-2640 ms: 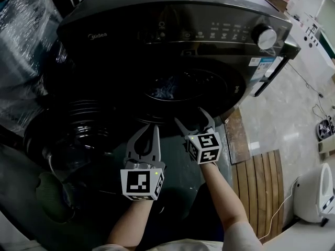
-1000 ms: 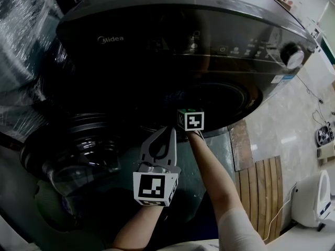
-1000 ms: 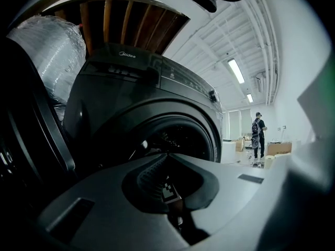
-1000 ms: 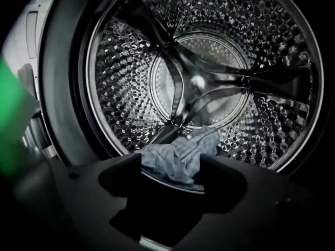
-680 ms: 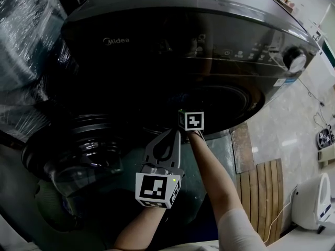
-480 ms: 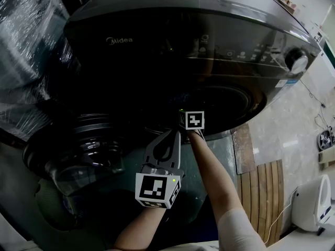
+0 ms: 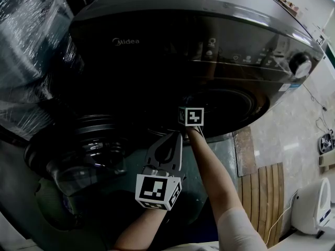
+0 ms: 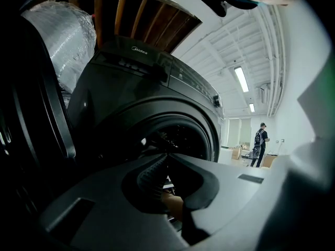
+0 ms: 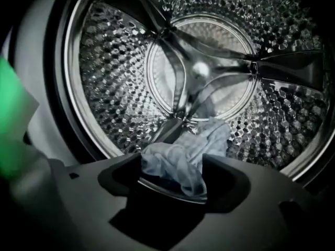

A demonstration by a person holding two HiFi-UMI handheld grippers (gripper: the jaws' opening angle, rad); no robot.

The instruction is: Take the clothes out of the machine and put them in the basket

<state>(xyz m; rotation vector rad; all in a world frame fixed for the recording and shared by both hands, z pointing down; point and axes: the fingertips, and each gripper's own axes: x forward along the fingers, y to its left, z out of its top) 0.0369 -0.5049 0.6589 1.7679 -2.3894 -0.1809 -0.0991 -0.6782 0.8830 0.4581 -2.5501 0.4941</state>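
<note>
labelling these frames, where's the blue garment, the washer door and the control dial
pale blue garment (image 9: 183, 153), right gripper view, on its crumpled middle
washer door (image 7: 78, 153), head view, on the dark glass bowl of the door, which is swung open
control dial (image 7: 300, 65), head view, on the knob's face

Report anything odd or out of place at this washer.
Nothing stands out. The washer door hangs open, a pale blue cloth lies crumpled low in the drum, and the right tool points at it with jaws apart.
</note>
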